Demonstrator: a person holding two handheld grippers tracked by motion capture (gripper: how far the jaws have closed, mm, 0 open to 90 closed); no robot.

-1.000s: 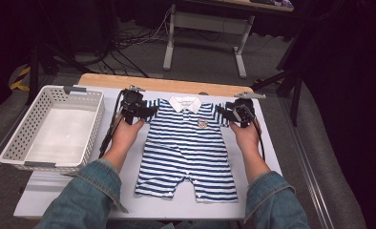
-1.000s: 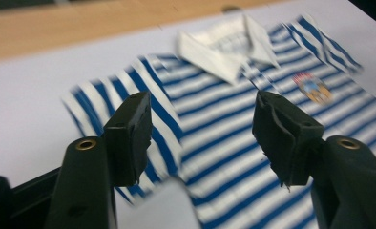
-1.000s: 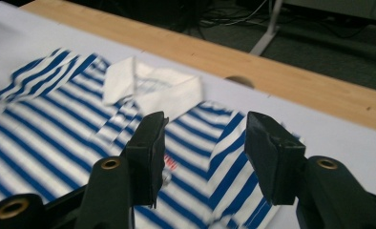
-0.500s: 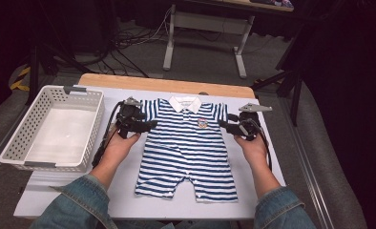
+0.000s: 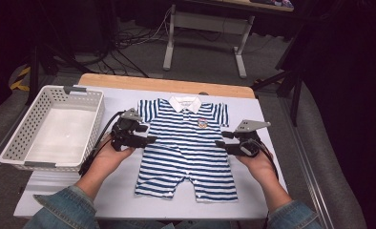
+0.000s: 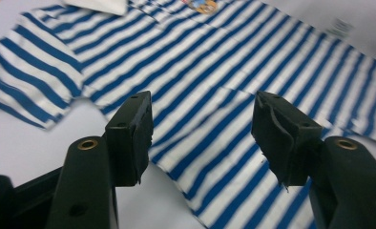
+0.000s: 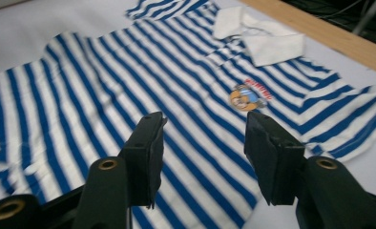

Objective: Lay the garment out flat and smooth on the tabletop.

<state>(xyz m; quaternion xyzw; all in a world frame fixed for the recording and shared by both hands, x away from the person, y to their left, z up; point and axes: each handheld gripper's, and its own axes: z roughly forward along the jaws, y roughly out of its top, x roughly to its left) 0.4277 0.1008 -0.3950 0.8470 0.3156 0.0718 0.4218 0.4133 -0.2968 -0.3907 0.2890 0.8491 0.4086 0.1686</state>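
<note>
High view: left gripper (image 5: 150, 140) and right gripper (image 5: 219, 144) flank striped romper (image 5: 186, 148); both jaws open, just narrowing, empty.

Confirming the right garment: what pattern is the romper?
Blue and white stripes, white collar; romper shows best in high view.

Count: 1 striped romper (image 5: 185, 143); 1 white basket (image 5: 52, 128); 2 hand-held grippers, left (image 5: 150, 140), right (image 5: 218, 144); 1 desk (image 5: 105, 195).

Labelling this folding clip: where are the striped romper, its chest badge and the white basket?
striped romper (image 5: 186, 157), high view, middle of its body.
chest badge (image 7: 249, 96), right gripper view, centre of the patch.
white basket (image 5: 83, 90), high view, far rim.
</note>
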